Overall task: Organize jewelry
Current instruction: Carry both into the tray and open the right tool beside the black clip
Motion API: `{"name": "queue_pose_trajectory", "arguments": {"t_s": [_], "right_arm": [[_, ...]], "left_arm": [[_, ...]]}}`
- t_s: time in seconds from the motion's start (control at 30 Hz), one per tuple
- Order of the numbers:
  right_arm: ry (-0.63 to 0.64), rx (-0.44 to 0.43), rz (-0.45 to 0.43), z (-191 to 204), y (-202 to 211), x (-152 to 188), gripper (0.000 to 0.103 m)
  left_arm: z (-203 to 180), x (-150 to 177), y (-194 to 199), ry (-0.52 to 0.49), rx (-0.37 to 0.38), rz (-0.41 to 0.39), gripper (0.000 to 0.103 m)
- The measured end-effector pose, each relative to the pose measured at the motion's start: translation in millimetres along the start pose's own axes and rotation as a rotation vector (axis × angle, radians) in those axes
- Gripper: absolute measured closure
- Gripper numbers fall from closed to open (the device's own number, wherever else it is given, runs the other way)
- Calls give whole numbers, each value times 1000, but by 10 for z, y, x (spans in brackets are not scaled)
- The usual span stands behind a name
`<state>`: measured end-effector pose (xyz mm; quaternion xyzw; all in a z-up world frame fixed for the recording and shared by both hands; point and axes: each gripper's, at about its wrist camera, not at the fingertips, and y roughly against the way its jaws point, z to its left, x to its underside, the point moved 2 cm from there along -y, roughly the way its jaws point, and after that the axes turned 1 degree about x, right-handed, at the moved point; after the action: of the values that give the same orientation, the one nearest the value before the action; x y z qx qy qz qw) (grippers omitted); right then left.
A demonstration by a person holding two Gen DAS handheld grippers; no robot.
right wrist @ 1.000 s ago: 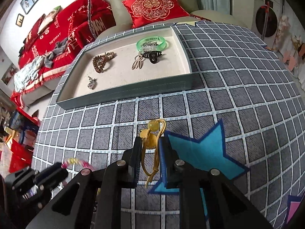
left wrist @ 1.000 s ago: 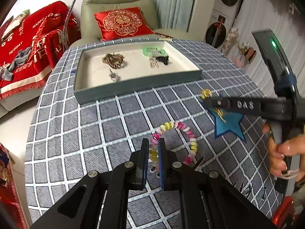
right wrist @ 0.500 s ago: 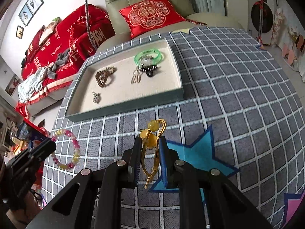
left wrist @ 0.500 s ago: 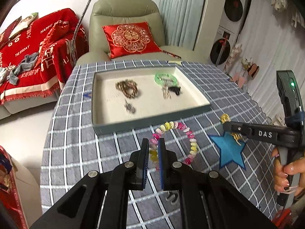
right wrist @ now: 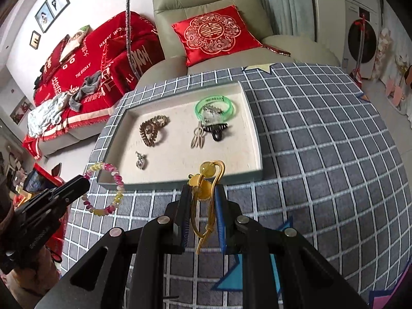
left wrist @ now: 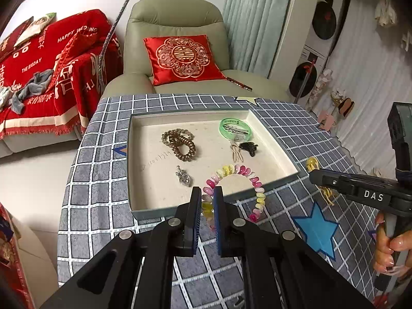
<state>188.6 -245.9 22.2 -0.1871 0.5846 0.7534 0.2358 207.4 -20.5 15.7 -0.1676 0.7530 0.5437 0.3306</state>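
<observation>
Gripping a pink-and-yellow bead bracelet (left wrist: 233, 177), the left gripper (left wrist: 207, 193) is seen with its jaws closed on the loop's near-left arc. A few beads are pinched between the blue pads, and the rest of the ring stands out ahead and to the right of the fingertips, raised above the checked tablecloth (left wrist: 97, 206). In the left wrist view the ring's far arc is seen against the near edge of the grey tray (left wrist: 144, 212). In the right wrist view the same bracelet (right wrist: 108, 188) hangs from the left gripper (right wrist: 86, 179), lower left of the tray (right wrist: 257, 139).

The right gripper (right wrist: 202, 189) is closed on a gold cord hair tie (right wrist: 206, 206). Its amber beads are seen just past the fingertips and its knotted tail hangs down between the jaws. It is held off the cloth, short of the tray's near wall.

Inside the tray lie a bronze spiral hair tie (left wrist: 180, 144), a green bangle (left wrist: 234, 128), a black claw clip (left wrist: 248, 147) and a small silver pendant (left wrist: 183, 176).
</observation>
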Motion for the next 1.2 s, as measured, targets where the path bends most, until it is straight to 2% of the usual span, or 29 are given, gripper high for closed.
{"name": "queue_pose_trajectory", "arguments": {"t_s": [0.73, 1.2], "right_arm": [[6, 9, 20, -40, -425, -386, 84], [14, 16, 99, -64, -896, -453, 84]], "left_arm": [[222, -302, -443, 13, -26, 23, 79], [204, -285, -985, -13, 0, 175, 79]]}}
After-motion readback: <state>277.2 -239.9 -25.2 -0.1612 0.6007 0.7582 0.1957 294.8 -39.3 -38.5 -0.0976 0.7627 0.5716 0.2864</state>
